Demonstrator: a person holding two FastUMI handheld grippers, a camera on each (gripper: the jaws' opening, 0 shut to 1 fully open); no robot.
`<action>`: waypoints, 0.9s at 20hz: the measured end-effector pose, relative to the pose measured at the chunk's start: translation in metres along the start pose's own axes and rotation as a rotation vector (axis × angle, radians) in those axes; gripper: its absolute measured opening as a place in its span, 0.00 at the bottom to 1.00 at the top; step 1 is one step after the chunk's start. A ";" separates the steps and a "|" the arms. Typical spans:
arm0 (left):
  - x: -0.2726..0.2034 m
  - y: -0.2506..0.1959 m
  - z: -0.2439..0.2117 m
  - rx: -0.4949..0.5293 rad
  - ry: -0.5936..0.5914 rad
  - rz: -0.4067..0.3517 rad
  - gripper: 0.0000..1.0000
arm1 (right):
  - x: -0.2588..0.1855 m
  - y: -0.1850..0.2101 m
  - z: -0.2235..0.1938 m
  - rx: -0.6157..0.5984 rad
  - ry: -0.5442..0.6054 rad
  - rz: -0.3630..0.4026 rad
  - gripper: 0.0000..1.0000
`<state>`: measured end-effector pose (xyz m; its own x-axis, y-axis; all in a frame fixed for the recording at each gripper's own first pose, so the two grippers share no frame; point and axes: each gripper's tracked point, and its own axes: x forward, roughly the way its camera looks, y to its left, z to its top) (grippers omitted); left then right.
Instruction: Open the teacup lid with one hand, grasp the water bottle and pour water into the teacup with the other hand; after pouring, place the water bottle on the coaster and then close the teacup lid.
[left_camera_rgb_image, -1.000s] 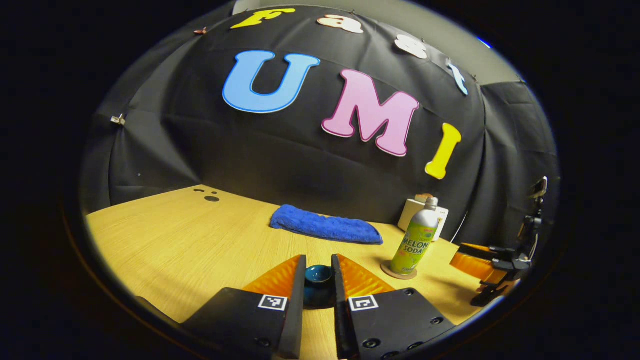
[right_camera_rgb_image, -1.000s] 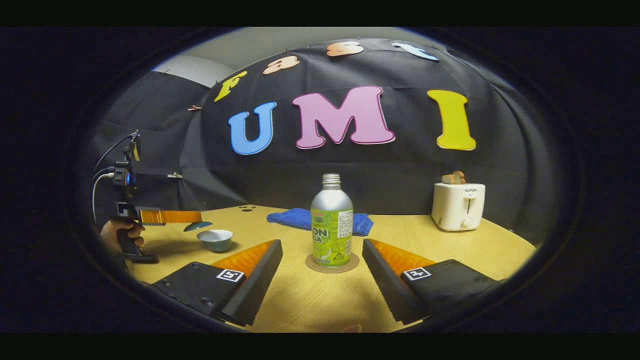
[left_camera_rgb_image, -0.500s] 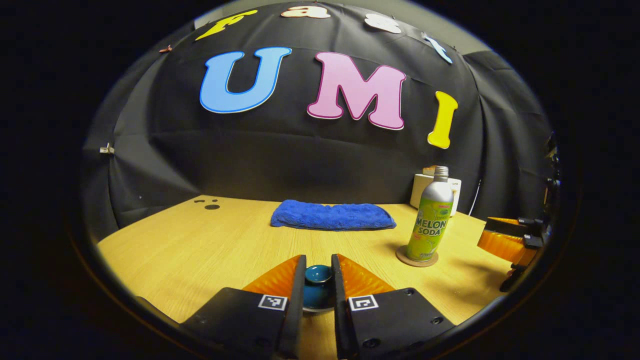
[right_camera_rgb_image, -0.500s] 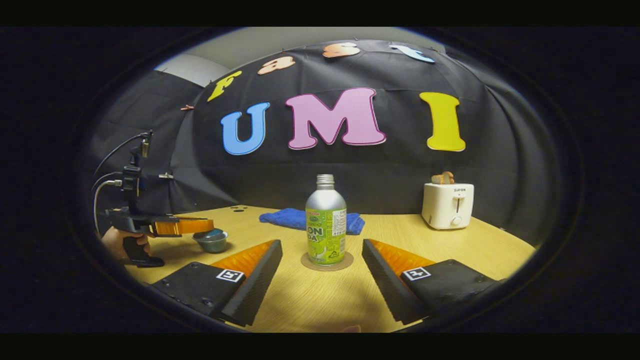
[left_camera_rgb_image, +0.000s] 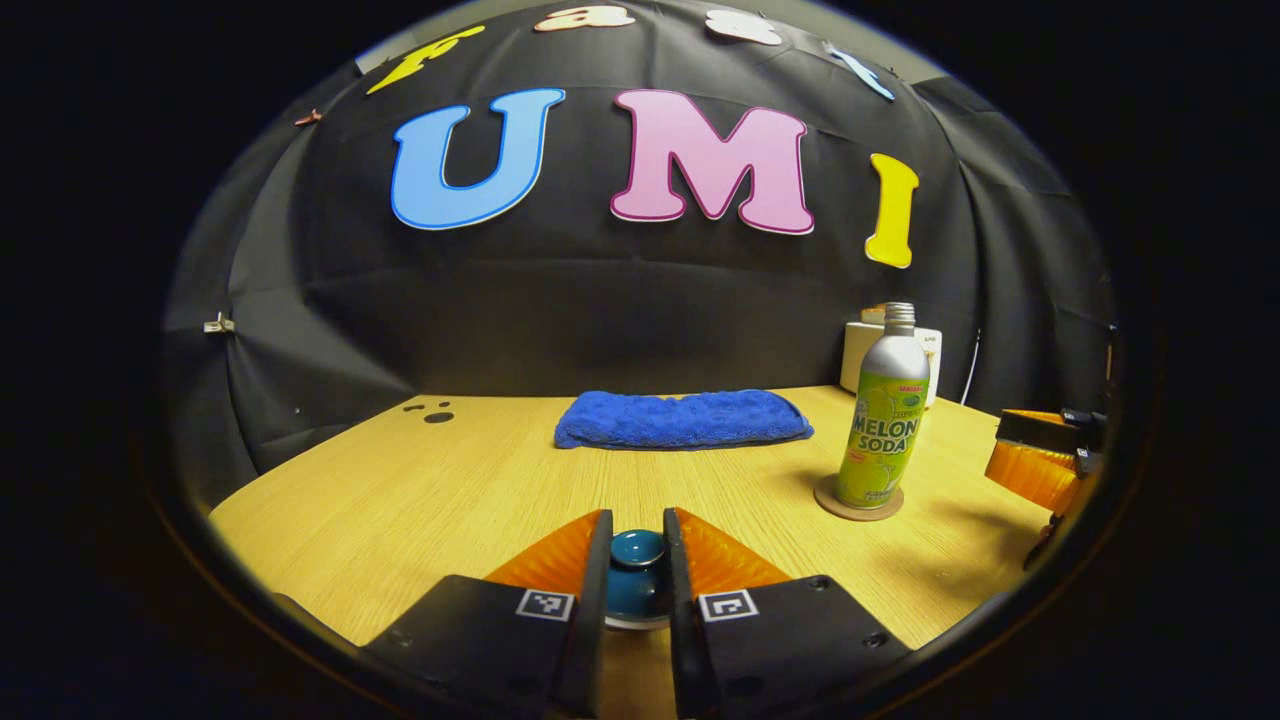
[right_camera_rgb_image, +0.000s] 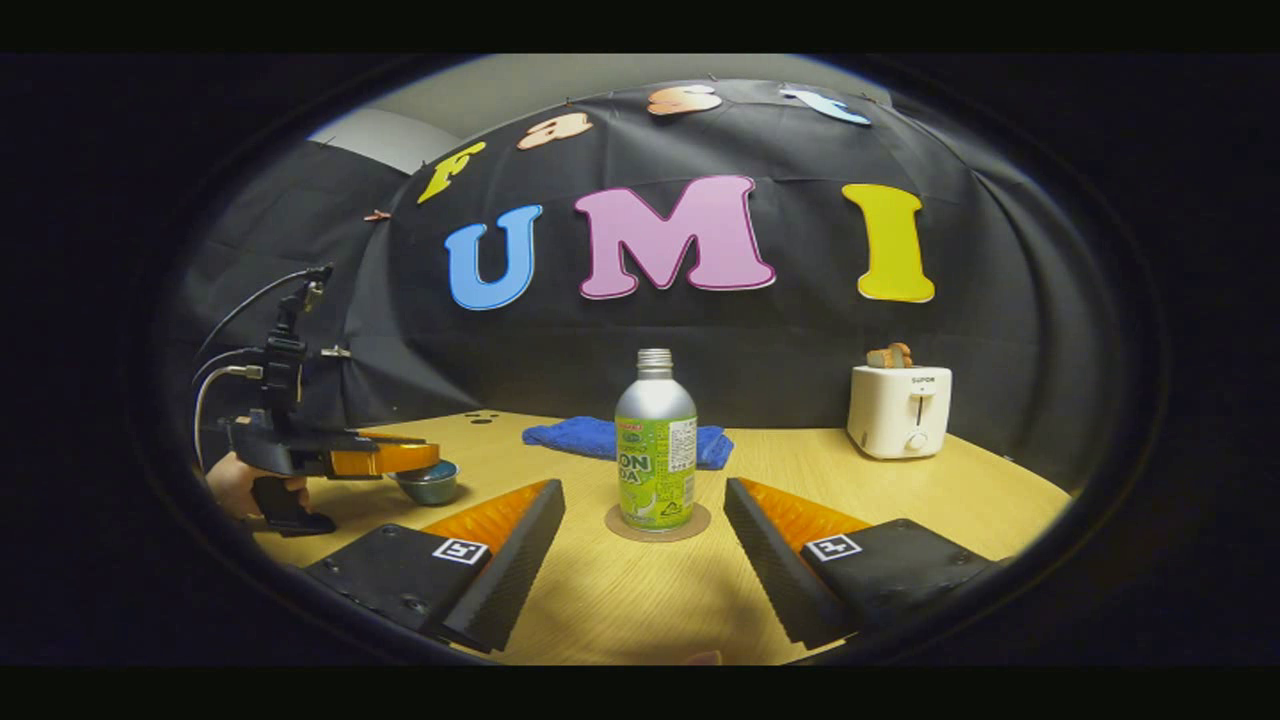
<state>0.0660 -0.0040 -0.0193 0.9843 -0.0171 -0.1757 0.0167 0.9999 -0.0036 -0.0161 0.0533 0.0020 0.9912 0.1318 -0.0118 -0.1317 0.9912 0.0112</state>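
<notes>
Pinching teacup lid (left_camera_rgb_image: 637, 550), left hand-held gripper (left_camera_rgb_image: 637, 540), right hand-held gripper (right_camera_rgb_image: 645, 510) spread wide, water bottle (right_camera_rgb_image: 655, 445) on coaster (right_camera_rgb_image: 657, 524)

Colours, as seen:
- Teacup lid (left_camera_rgb_image: 637, 580): glossy teal-blue.
- Water bottle (right_camera_rgb_image: 656, 445): silver metal shoulder and cap, lime-green label.
- Round coaster (right_camera_rgb_image: 657, 524): tan cork.
- Folded towel (left_camera_rgb_image: 684, 418): bright blue terry.
- Toaster (right_camera_rgb_image: 899, 411): cream-white.
- Bench (left_camera_rgb_image: 420, 495): pale wood grain.
</notes>
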 end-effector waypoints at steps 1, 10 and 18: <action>0.000 0.000 0.000 0.002 0.002 0.003 0.32 | 0.000 0.001 0.000 -0.001 0.000 0.004 0.99; -0.007 -0.003 -0.003 -0.018 0.007 0.002 0.46 | 0.000 0.001 0.000 0.000 0.001 0.005 0.99; -0.036 -0.004 0.019 -0.002 -0.179 0.022 0.95 | 0.000 -0.002 0.000 -0.002 0.001 -0.009 0.99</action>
<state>0.0339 -0.0072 0.0057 1.0000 0.0057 0.0018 -0.0057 1.0000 -0.0040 -0.0154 0.0516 0.0020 0.9923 0.1234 -0.0128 -0.1233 0.9923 0.0090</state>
